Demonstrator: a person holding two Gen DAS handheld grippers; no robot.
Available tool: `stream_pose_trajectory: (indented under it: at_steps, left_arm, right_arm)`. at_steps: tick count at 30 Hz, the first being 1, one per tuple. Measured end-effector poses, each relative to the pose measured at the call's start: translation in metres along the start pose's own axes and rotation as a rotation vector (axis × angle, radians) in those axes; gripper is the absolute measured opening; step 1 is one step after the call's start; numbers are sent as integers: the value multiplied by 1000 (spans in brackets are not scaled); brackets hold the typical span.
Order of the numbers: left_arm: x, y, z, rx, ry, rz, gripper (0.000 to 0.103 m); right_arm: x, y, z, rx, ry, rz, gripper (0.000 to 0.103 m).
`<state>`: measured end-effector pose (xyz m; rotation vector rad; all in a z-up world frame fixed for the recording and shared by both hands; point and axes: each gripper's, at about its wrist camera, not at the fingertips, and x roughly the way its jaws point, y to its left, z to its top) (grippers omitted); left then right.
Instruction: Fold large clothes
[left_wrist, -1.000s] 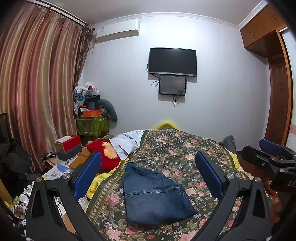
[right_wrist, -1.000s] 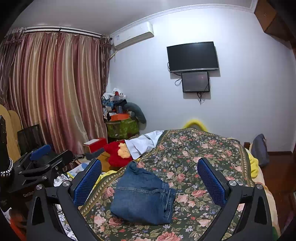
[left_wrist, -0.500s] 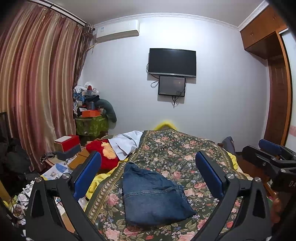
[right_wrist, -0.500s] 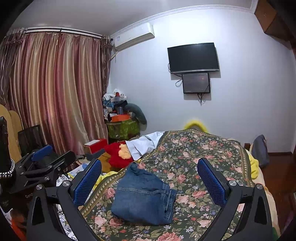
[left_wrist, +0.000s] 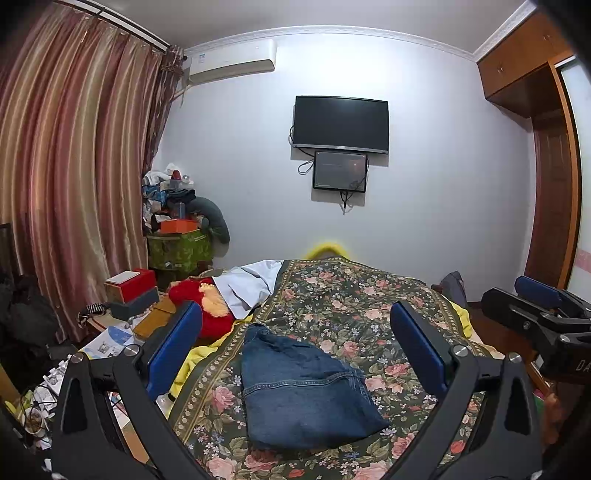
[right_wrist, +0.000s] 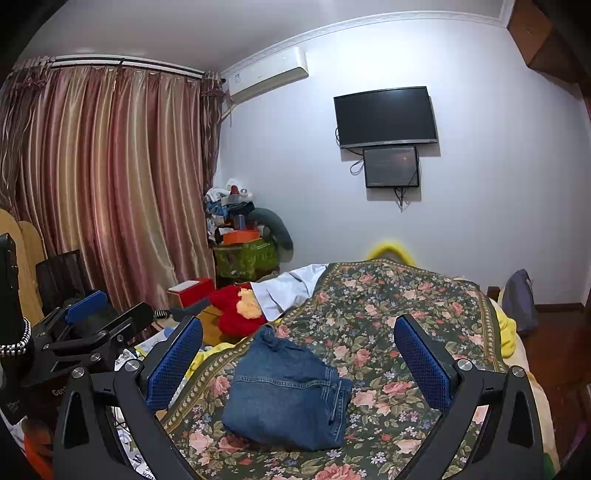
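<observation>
Evenly lit, sharp, fisheye-bowed edges
</observation>
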<state>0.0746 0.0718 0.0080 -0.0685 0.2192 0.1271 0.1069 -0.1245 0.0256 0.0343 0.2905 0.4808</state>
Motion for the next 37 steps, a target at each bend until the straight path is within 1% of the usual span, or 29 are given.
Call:
stream_pose_trajectory:
  at_steps: [13, 26, 31, 37]
  left_arm:
    - [1, -6, 1, 7, 15, -41, 102]
    - [-1, -11, 1, 11, 11, -52, 102]
    - [0, -12, 2, 11, 20, -71, 102]
    - [1, -16, 1, 25, 21, -70, 102]
  right_arm:
    - [1, -1, 2, 0, -8, -4, 103]
    - [-2, 3, -3, 9, -12, -15, 103]
    - [-2, 3, -4, 10, -10, -15, 103]
    - [-2, 3, -3, 12, -11, -16, 103]
